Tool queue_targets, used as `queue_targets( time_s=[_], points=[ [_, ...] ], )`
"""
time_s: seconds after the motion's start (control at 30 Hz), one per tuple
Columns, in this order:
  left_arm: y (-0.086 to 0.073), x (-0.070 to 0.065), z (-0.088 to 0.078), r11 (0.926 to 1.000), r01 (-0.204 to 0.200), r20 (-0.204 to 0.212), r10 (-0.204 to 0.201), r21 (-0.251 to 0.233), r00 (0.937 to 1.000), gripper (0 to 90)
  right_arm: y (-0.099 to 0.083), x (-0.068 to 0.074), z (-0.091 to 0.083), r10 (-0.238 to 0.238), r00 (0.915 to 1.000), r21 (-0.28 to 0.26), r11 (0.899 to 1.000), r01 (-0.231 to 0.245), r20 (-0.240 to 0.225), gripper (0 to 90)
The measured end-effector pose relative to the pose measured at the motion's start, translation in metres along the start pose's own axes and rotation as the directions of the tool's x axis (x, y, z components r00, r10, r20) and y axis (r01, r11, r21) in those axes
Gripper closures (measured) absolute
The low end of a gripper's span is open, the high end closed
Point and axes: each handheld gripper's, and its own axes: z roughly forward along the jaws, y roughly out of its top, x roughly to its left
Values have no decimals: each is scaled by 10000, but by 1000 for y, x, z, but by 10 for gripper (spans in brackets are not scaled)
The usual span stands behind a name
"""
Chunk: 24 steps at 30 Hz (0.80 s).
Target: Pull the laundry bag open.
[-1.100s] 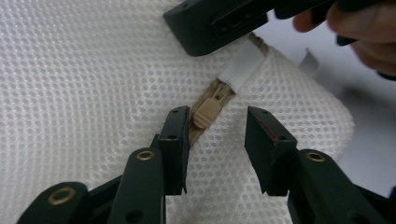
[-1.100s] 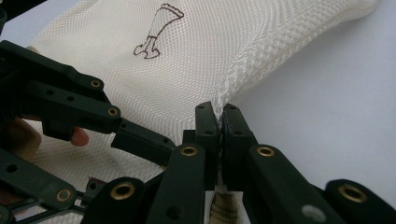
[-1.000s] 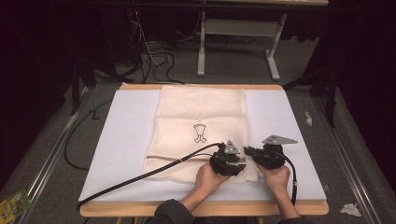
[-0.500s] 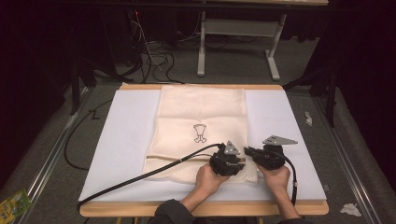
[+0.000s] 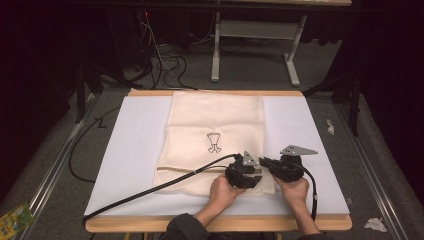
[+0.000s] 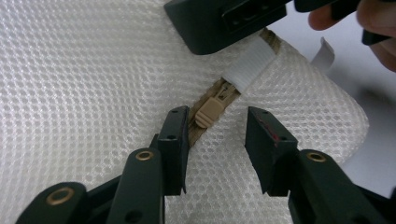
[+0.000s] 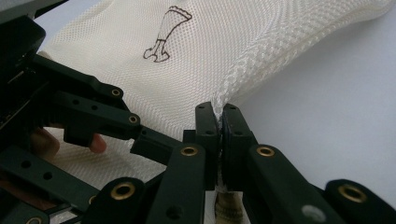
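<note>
A: How should this step go?

B: It looks like working the zipper on the mesh bag (image 5: 215,140). The right claw (image 7: 218,135) is pinched tight on the bag's near right edge, beside the end of the zipper track. Keep that pinch firm so the fabric stays taut. The left claw (image 6: 215,135) stands open, its jaws on either side of the tan zipper pull (image 6: 208,113). I'd close it squarely on the pull, not the mesh, then draw it along the track, away from the anchored corner.

A: And the bag itself?

B: Cream white, fine honeycomb mesh, lying flat in the middle of the white tabletop (image 5: 130,150), reaching from far edge to near. A small dark drawing (image 5: 214,142) sits at its centre. The tan zipper (image 5: 175,169) runs left to right near the front.
</note>
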Motion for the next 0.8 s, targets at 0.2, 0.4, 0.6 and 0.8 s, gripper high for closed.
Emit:
queue_targets(
  time_s=[0.2,0.4,0.6,0.8],
  points=[
    [0,1,-1,9999,112,397,-106,-132,9992,622,0,-2,-1,12,10000,13,10000,-12,27,886],
    [-3,5,-4,9997,169,656,-156,-199,9977,643,-3,-4,-1,82,10000,1,10000,-82,34,885],
    [-4,0,-5,9995,-142,337,152,-291,9993,680,-4,-4,-1,79,9999,60,10000,-79,73,885],
    [-3,2,-6,9992,-28,475,47,-391,9989,704,-3,-4,0,20,10000,68,10000,-21,80,885]
  ],
)
